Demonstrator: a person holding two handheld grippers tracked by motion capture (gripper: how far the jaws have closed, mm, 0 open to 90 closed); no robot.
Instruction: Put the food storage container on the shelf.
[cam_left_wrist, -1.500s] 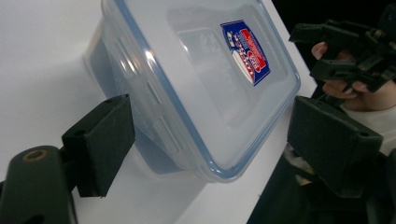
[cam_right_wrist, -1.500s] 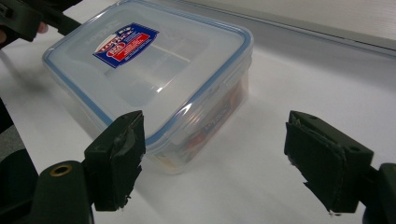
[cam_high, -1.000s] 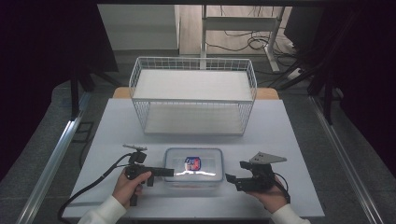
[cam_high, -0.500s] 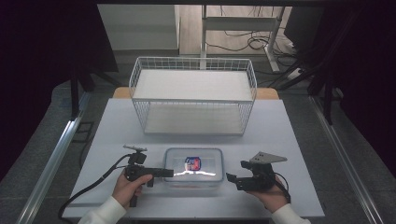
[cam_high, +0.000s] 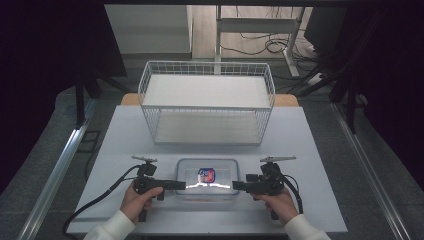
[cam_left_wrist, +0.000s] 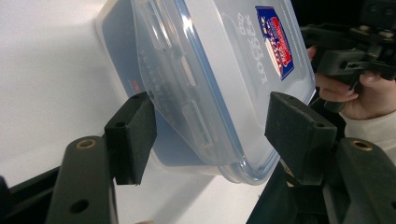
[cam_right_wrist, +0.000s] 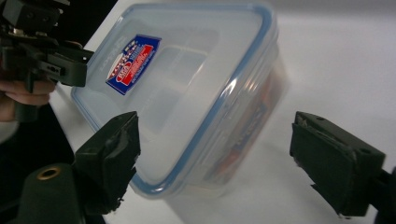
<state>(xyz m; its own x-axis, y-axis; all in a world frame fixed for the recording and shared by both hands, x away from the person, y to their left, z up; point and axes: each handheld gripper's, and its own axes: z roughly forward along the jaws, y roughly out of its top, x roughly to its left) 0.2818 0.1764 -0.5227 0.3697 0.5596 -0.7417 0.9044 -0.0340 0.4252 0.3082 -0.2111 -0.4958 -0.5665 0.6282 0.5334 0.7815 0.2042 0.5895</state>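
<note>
A clear plastic food container (cam_high: 207, 177) with a blue-sealed lid and a red and blue label lies flat near the table's front edge. My left gripper (cam_high: 179, 185) points right at its left end. Its jaws have just been closing, and in the left gripper view the pads (cam_left_wrist: 133, 135) rest against the container (cam_left_wrist: 219, 70), one on the side wall and one at the lid's edge. My right gripper (cam_high: 235, 186) points left at the right end. In the right gripper view its jaws stand wide apart around the container's (cam_right_wrist: 187, 84) corner, not touching it.
A white wire basket (cam_high: 207, 107) with a shelf stands at the back middle of the white table (cam_high: 310, 150). Cables trail from both grippers toward the front edge. Dark curtains and metal rails flank the table.
My right gripper has moved left, up to the container's right end. The left gripper and the container have stayed in place.
</note>
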